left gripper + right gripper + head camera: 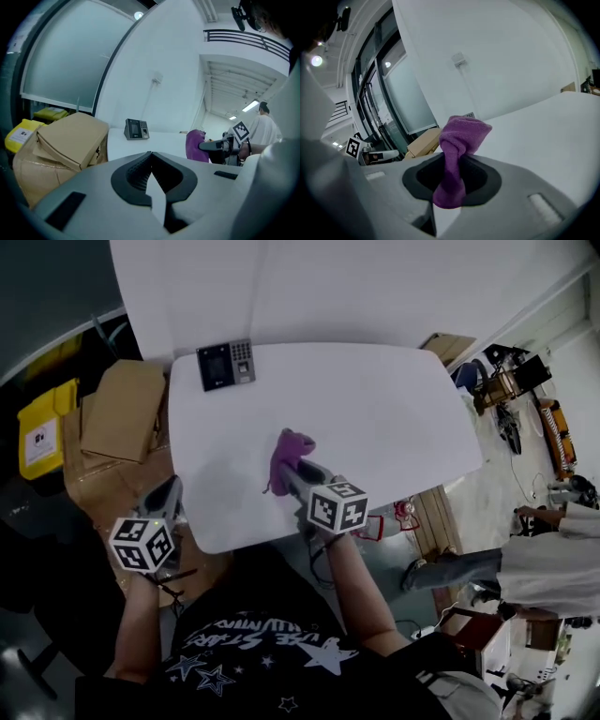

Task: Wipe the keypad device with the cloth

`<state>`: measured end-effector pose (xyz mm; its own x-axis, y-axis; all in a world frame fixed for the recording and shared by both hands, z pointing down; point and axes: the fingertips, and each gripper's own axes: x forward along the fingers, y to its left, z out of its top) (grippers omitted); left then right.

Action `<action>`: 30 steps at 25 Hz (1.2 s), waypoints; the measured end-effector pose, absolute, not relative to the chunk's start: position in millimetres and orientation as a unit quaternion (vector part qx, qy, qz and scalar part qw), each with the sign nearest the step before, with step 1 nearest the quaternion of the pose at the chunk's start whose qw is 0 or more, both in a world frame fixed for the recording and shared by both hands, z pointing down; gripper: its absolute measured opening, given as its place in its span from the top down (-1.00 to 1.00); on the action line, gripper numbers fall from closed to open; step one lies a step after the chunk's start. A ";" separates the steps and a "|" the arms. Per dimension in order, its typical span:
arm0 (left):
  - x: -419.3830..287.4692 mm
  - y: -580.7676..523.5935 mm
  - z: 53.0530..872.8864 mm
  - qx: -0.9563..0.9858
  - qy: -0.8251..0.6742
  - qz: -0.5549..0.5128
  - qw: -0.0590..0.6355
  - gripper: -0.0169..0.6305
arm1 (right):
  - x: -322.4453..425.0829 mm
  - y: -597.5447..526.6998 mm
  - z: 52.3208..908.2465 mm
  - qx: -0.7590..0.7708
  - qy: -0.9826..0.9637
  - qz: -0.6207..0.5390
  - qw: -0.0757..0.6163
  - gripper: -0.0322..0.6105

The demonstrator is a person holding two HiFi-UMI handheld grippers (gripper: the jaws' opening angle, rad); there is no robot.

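The dark keypad device (226, 364) stands at the far left corner of the white table (394, 418); it also shows small in the left gripper view (136, 129), and just its top peeks behind the cloth in the right gripper view. My right gripper (289, 468) is shut on a purple cloth (289, 452), held bunched over the table's near middle. The cloth (457, 145) sticks up between the jaws and hangs below them. My left gripper (169, 498) hovers off the table's left edge, shut with nothing in it (149, 161).
Cardboard boxes (122, 413) are stacked left of the table, with a yellow bin (39, 432) beyond them. A white wall (328, 287) rises behind the table. A person in white (553, 563) stands at the right on the floor.
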<state>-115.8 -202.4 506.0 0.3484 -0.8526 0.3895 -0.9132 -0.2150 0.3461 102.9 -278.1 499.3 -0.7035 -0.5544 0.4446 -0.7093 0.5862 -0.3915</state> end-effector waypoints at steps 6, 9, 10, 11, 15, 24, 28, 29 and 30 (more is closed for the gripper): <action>-119.6 -240.2 499.5 0.759 -0.594 0.045 0.264 0.93 | 87.0 -338.4 489.8 0.330 -0.894 0.271 0.133 0.61; -125.1 -257.4 492.3 0.747 -0.611 0.038 0.260 0.93 | 76.6 -364.1 486.2 0.311 -0.903 0.263 0.139 0.61; -127.4 -264.2 489.2 0.744 -0.616 0.037 0.257 0.93 | 73.2 -373.1 484.6 0.306 -0.905 0.259 0.142 0.61; -129.9 -271.5 486.3 0.740 -0.622 0.036 0.253 0.93 | 69.3 -382.2 482.3 0.300 -0.908 0.254 0.144 0.61; -139.8 -300.4 479.1 0.726 -0.643 0.038 0.241 0.93 | 48.7 -418.8 473.7 0.275 -0.920 0.237 0.151 0.61; -157.0 -349.6 482.0 0.701 -0.665 0.043 0.254 0.93 | -8.7 -478.5 483.7 0.216 -0.935 0.219 0.174 0.61; -164.1 -373.1 486.9 0.694 -0.670 0.037 0.262 0.92 | -29.9 -496.9 496.4 0.198 -0.938 0.219 0.181 0.61; -166.9 -378.9 487.8 0.692 -0.672 0.036 0.262 0.93 | -35.5 -499.9 499.8 0.193 -0.939 0.220 0.183 0.61; -169.7 -384.1 488.8 0.690 -0.674 0.036 0.262 0.92 | -41.5 -502.0 503.4 0.187 -0.939 0.222 0.184 0.61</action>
<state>-169.7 -384.1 488.8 0.0889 -0.9108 0.4032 -0.9485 0.0461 0.3133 -41.5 -502.0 503.4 -0.8625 -0.2697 0.4282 -0.4328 0.8316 -0.3479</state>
